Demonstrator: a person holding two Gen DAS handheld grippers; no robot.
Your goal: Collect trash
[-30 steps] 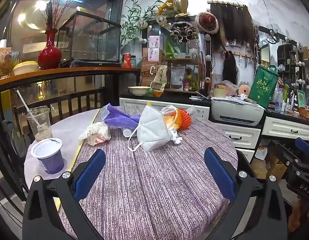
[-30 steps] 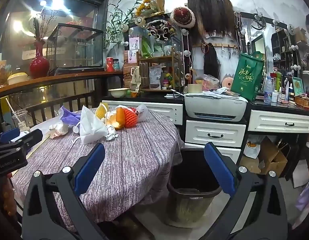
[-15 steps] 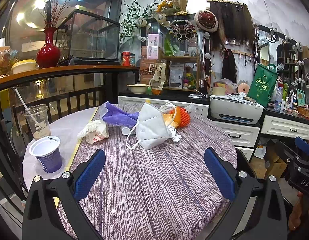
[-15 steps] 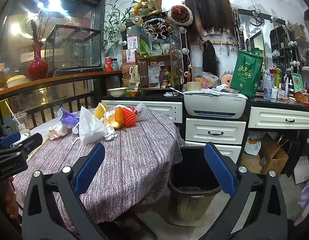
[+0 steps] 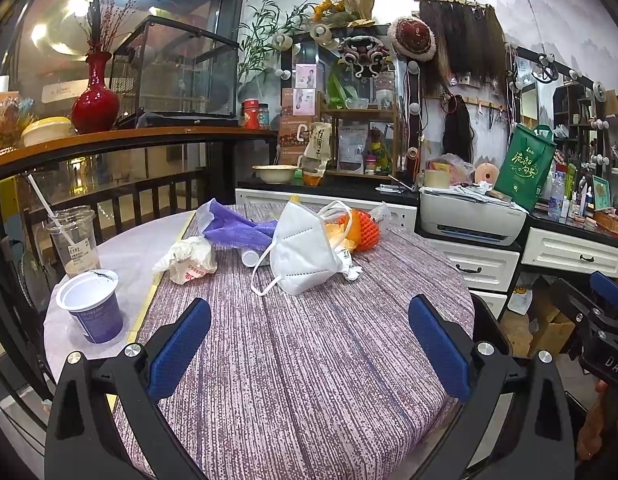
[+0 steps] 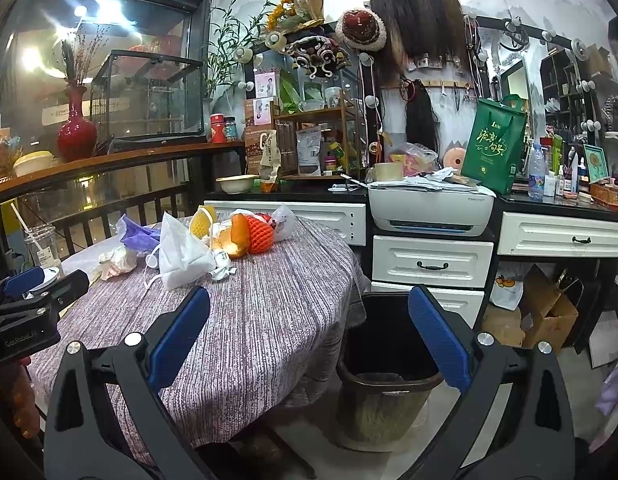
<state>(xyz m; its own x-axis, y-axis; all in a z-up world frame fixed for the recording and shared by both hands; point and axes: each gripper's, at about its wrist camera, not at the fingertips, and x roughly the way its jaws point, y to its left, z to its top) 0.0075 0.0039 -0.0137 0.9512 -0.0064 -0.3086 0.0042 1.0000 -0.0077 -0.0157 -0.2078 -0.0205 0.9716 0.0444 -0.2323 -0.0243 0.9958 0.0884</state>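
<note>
Trash lies at the far side of the round table (image 5: 309, 380): a white face mask (image 5: 305, 256), a crumpled paper wrapper (image 5: 189, 260), a purple bag (image 5: 237, 228), an orange foam net (image 5: 365, 232) and a clear bag. A purple yogurt cup (image 5: 93, 308) and a plastic cup with a straw (image 5: 75, 240) stand at the left. My left gripper (image 5: 309, 344) is open and empty above the near tablecloth. My right gripper (image 6: 309, 336) is open and empty, between the table edge and a dark trash bin (image 6: 389, 360) on the floor.
White drawers (image 6: 429, 264) with a printer (image 6: 429, 212) stand behind the bin. A cardboard box (image 6: 549, 316) sits on the floor at right. A railing with a wooden ledge and a red vase (image 5: 95, 100) runs behind the table.
Both grippers have drifted slightly; the view of the table and bin has shifted a little. Both stay open and empty.
</note>
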